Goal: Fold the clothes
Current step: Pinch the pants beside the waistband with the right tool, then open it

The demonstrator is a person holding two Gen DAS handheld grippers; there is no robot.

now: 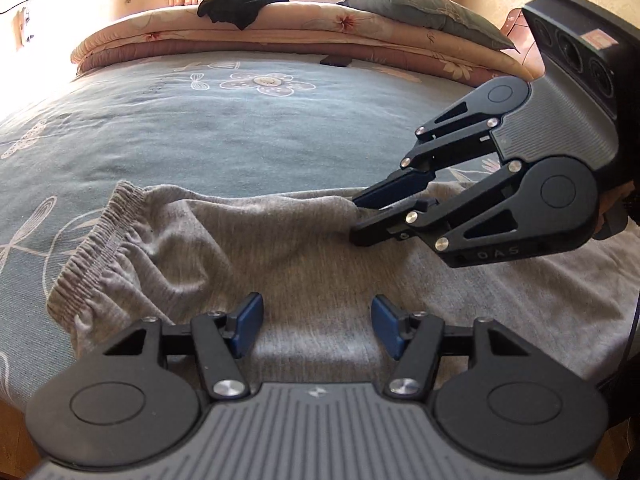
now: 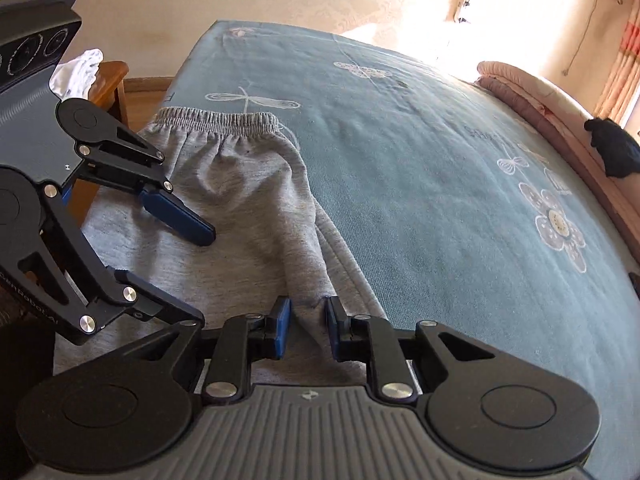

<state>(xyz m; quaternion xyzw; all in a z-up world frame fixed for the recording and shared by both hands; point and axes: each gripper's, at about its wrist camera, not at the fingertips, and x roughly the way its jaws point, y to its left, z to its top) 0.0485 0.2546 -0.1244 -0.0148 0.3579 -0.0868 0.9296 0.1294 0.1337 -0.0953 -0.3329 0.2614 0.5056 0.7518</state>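
Grey sweatpants (image 1: 248, 248) lie spread on the bed, their elastic waistband (image 1: 96, 248) to the left. In the left wrist view my left gripper (image 1: 318, 322) hovers open just above the cloth, nothing between its blue pads (image 1: 250, 320). From the right, my right gripper (image 1: 358, 220) reaches in and is shut on a raised fold of the pants. In the right wrist view that fold of the sweatpants (image 2: 248, 200) runs up between the pads of the right gripper (image 2: 308, 324). The open left gripper (image 2: 202, 276) stands to its left, and the waistband (image 2: 220, 120) lies beyond.
The bed has a blue-green flowered sheet (image 1: 240, 128). At its far end a folded peach quilt (image 1: 168, 36) carries a black garment (image 1: 244, 4) and a grey pillow (image 1: 424, 8). A small dark object (image 1: 335, 61) lies by the quilt. White cloth (image 2: 80, 68) sits on wooden furniture beside the bed.
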